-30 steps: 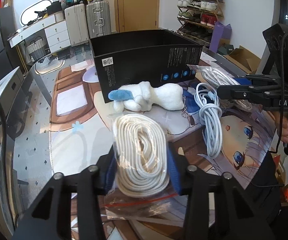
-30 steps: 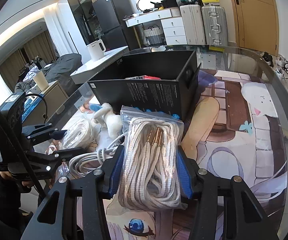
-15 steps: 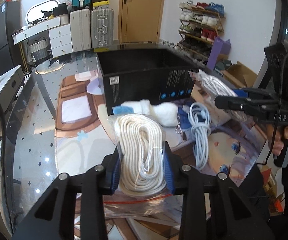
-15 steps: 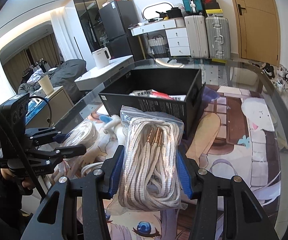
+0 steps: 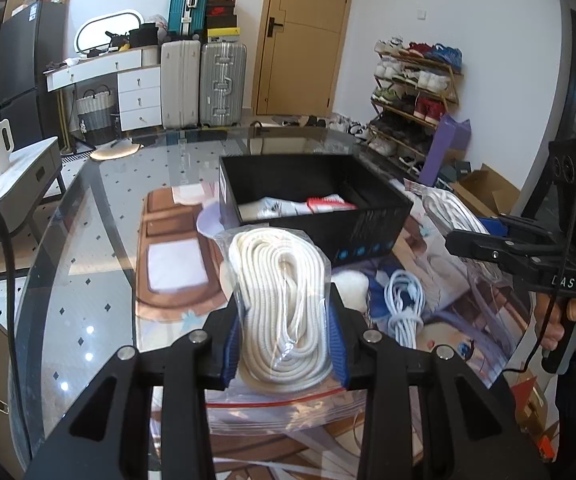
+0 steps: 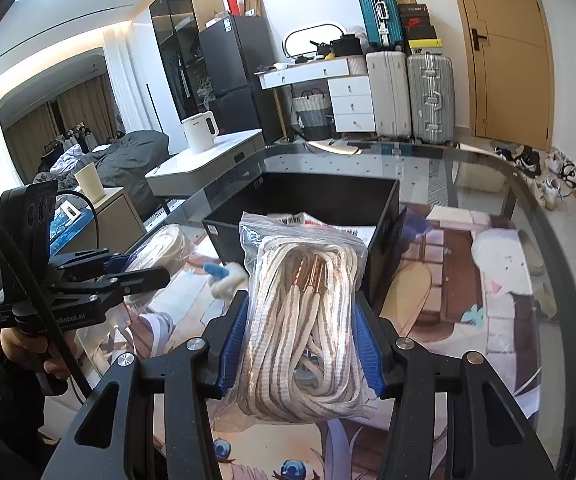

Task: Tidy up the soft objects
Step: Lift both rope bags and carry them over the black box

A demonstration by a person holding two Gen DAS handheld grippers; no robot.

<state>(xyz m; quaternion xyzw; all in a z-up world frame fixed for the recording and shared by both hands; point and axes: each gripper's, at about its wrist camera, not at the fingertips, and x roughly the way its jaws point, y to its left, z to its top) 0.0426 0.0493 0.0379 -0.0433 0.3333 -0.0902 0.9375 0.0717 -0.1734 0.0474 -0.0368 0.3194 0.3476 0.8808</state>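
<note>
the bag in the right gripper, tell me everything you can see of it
The bag of striped cord is a clear plastic zip bag, crinkled and glossy, stuffed with a coil of flat white cord with tan stripes; several copper-coloured metal tips show near the top of the coil. It stands roughly upright, pinched at its sides between the blue pads of the right gripper, its top edge in front of the open black box in this view. Only the pads appear to touch it.

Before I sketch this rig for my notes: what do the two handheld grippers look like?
Both are matte black, with forked arms, silver bolts and blue ribbed pads. The left gripper carries white lettering, an upright black three-lens block and a black cable. The right gripper shows white letters and a pistol handle. Both sleeves look dark.
</note>
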